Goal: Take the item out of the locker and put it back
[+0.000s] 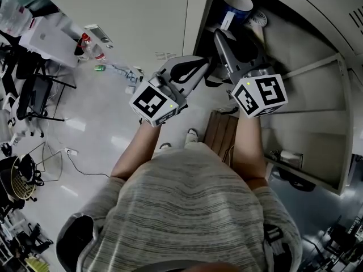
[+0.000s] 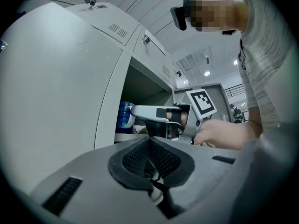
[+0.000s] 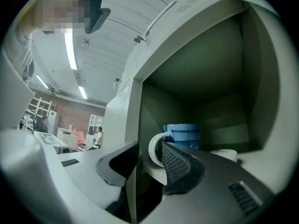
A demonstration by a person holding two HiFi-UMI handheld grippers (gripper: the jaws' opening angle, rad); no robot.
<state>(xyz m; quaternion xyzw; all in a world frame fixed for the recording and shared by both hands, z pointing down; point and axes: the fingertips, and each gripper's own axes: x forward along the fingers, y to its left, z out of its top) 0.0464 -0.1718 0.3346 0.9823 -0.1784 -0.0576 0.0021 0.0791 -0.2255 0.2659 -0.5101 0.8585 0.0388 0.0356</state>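
A blue mug (image 1: 237, 4) with a white handle stands on the shelf inside the open locker (image 1: 207, 16). My right gripper (image 1: 220, 37) reaches into the locker mouth with its jaws open. In the right gripper view the blue mug (image 3: 182, 133) sits just beyond the right gripper (image 3: 149, 158); its white handle shows in the gap, untouched, and the locker's front edge runs up between the jaws. My left gripper (image 1: 195, 67) is shut on nothing, beside the right one outside the locker. The left gripper (image 2: 149, 146) looks across at the mug (image 2: 125, 115) and the right gripper (image 2: 140, 111).
A small white round thing (image 1: 260, 18) lies on the shelf next to the mug. Closed locker doors (image 1: 130, 16) stand to the left, and the open door's ribbed inner face (image 1: 317, 95) is at the right. A wooden piece (image 1: 224, 132) lies by the person's feet.
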